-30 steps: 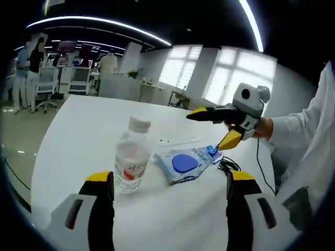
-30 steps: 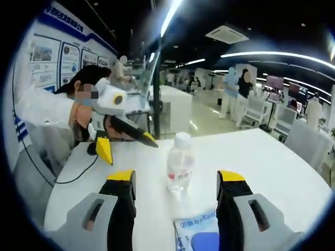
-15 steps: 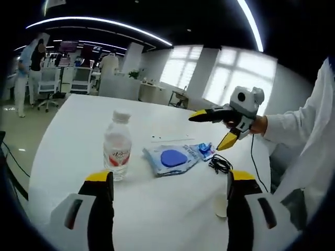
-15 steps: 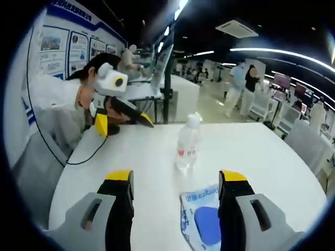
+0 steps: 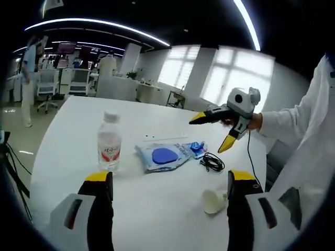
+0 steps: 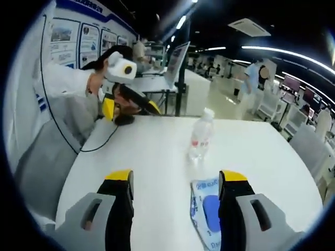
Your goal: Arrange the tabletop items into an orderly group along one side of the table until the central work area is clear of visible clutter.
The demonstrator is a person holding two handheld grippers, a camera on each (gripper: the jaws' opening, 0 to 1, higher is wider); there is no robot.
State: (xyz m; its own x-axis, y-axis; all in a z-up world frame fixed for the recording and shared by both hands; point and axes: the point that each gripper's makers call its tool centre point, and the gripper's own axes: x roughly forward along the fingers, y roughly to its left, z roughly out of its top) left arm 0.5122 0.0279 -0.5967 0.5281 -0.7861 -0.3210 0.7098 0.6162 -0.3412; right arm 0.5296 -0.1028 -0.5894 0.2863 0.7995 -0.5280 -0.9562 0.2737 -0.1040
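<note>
Left hand-held gripper (image 5: 165,201): jaws spread apart, holding nothing, raised above the white worktop (image 5: 73,130). Just beside its right jaw, a small white cup (image 5: 213,201) lies tipped on its side. Further out, a water bottle (image 5: 108,149) with a red label stands upright; next to it lies a blue-and-white packet (image 5: 165,157), then a small blue item (image 5: 197,148) and a coiled black cable (image 5: 211,162).

Right hand-held gripper (image 6: 175,206): jaws spread apart, holding nothing, raised above the worktop. In its own view, the packet (image 6: 208,212) lies near the right jaw and the bottle (image 6: 201,141) stands well beyond.
</note>
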